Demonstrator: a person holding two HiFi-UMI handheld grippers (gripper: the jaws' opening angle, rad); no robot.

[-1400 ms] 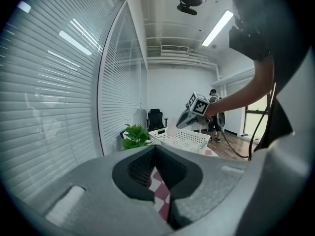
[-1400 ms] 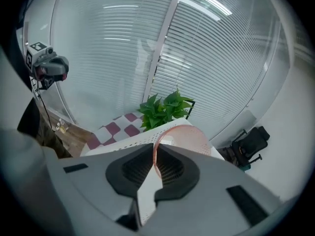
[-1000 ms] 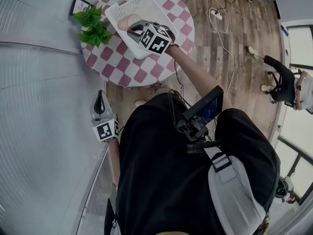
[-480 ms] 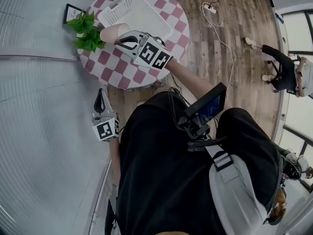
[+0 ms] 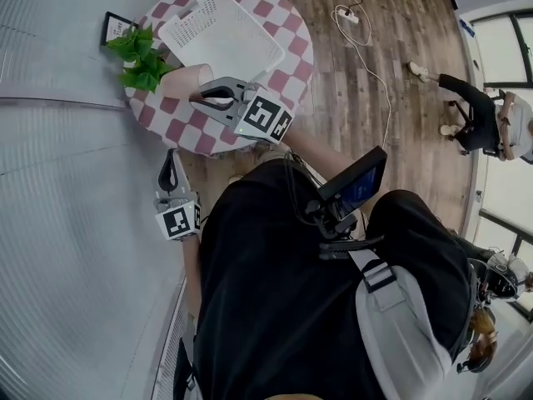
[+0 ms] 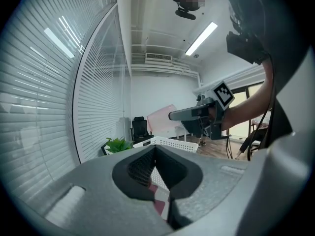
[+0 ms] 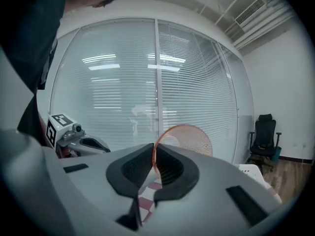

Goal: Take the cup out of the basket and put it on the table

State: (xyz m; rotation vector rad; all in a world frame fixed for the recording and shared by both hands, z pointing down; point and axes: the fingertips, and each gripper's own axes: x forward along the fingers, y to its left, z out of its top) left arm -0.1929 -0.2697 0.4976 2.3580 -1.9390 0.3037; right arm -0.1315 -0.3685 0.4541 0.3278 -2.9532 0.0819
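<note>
Cup point(image 5: 185, 77) is out of the basket point(image 5: 221, 36), with the right gripper point(image 5: 198, 100) jaws pinching its rim over the worktop point(image 5: 293, 65). Only the set-down's left, I'd say. The left gripper point(image 5: 171, 163) jaws are closed on nothing.

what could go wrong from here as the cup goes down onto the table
1. The right tongs pinch only the thin rim of the cup, so it could swing or slip out.
2. The cup hangs close to the plant and the basket and could knock either on the way down.
3. Released tilted over the table, it may topple.

Basket point(image 5: 221, 33) on table point(image 5: 296, 52), plant point(image 5: 137, 57) left of it.
</note>
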